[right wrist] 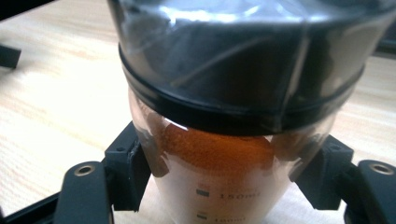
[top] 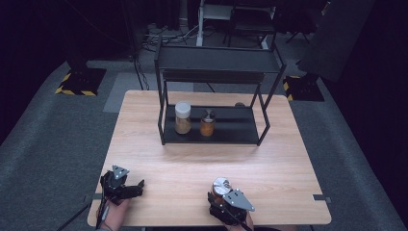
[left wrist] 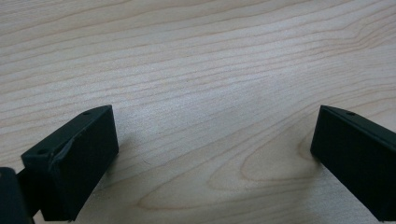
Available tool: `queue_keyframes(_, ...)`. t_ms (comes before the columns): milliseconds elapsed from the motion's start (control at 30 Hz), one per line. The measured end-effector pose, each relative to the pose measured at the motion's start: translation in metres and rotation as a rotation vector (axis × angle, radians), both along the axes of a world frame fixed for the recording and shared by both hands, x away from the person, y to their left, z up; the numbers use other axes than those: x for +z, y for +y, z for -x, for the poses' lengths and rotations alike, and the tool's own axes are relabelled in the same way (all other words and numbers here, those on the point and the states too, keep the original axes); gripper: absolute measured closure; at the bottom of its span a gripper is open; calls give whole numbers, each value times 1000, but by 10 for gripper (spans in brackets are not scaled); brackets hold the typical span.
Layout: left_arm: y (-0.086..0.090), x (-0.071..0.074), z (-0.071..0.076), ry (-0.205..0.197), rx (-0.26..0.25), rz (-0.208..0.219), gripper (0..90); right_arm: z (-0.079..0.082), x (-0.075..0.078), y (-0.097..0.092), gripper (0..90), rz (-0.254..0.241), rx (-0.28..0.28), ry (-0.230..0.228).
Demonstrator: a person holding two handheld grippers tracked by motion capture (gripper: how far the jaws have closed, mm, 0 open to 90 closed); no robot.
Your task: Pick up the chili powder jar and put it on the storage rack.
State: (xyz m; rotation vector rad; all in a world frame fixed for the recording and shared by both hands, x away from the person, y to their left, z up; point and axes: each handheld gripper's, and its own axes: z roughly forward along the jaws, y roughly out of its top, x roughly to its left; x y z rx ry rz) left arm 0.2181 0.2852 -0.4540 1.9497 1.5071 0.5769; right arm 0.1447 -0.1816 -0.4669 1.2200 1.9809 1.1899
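A glass jar (top: pixel 222 186) with a shiny silver lid and orange-brown powder inside stands near the table's front edge on the right. My right gripper (top: pixel 220 195) is shut on it. In the right gripper view the two black pads press the jar (right wrist: pixel 219 177) from both sides just under its lid. My left gripper (top: pixel 138 188) lies low over the wood at the front left, pointing right. Its jaws (left wrist: pixel 215 154) stand wide apart with only bare tabletop between them.
A black metal rack (top: pixel 211 137) stands at the back middle of the wooden table (top: pixel 192 159). On its lower shelf are a white-lidded jar (top: pixel 183 118) of brownish powder and a smaller orange-filled jar (top: pixel 207 124). Grey carpet surrounds the table.
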Motion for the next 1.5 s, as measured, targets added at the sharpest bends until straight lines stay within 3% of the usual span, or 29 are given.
queue_keyframes(733, 0, 0, 0, 1, 1, 0, 6, -30, 43, -11, 294, -5, -40, -91)
queue_keyframes(1067, 0, 0, 0, 0, -1, 0, 6, -55, 66, -20, 294, -31, -74, -109)
queue_keyframes(1500, 0, 0, 0, 0, -2, 0, 6, -94, 94, -26, 294, -17, -93, -126)
